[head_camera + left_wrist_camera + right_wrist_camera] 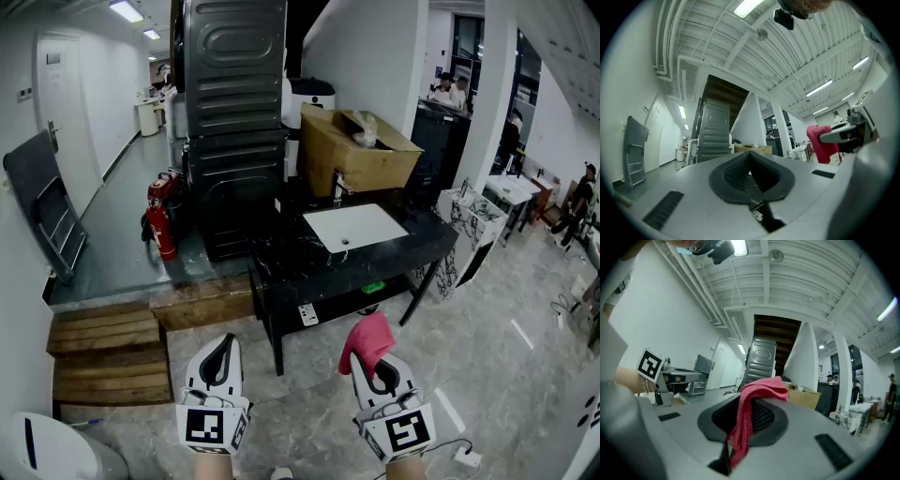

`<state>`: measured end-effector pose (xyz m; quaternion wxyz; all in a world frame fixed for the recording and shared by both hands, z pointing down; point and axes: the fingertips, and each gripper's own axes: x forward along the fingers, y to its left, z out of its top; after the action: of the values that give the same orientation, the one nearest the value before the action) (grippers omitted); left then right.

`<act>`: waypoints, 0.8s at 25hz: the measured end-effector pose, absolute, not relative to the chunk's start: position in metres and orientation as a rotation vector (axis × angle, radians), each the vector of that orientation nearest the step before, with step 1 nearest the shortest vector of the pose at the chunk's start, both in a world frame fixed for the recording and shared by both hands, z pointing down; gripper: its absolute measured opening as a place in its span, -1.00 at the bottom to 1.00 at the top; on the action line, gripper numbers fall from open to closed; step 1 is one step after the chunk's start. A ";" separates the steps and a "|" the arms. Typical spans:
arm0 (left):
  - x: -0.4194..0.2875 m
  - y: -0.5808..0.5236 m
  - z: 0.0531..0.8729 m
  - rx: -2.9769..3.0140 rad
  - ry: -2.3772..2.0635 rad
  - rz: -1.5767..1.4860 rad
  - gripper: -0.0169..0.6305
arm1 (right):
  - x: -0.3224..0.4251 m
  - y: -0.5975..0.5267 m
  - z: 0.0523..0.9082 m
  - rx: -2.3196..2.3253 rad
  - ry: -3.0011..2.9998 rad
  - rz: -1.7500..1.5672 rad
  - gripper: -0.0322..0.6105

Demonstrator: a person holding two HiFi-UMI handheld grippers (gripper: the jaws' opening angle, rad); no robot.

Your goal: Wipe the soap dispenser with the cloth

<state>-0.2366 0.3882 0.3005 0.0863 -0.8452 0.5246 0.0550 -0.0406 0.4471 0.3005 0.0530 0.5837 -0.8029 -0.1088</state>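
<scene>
Nearest, at the bottom of the head view, both tongs are held about level & side by side, well apart from the work, prob. just carried that way on the approach. Left tongs (222,347) are closed w/ nothing between them: spare for now, maybe free to steady the dispenser when the time comes. Right tongs (375,364) are clamped on the pink-red cloth (367,337). The right gripper view shows a fold pinched deep in the jaws w/ the rest flopping over one side, so loose fabric sits out front to wipe with. Farther on, across the pale stone-look floor (487,356), stands the black tabletop (281,261) w/ a white sink basin (356,228) set in it & a faucet (338,185) behind. A cardboard box (361,150) is at the back, on it or just behind, can't tell. The soap dispenser should be up there somewhere, but I can't pick it out from here. My read: no wiping possible yet, only the approach.
</scene>
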 end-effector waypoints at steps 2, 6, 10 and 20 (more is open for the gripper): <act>-0.246 0.375 0.300 -2.528 1.559 0.171 -0.91 | -0.050 0.434 0.298 1.779 -2.428 -0.335 -0.75; -0.256 0.356 0.295 -2.549 1.530 0.193 -0.91 | -0.064 0.418 0.293 1.791 -2.396 -0.356 -0.75; -0.260 0.348 0.288 -2.551 1.502 0.228 -0.91 | -0.070 0.410 0.287 1.808 -2.365 -0.384 -0.75; -0.265 0.317 0.282 -2.523 1.519 0.259 -0.91 | -0.069 0.373 0.274 1.808 -2.420 -0.425 -0.75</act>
<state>-0.2652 0.3168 0.2821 0.0924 -0.8498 0.5116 0.0871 -0.0693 0.3730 0.2736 0.0455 0.5921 -0.7924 -0.1393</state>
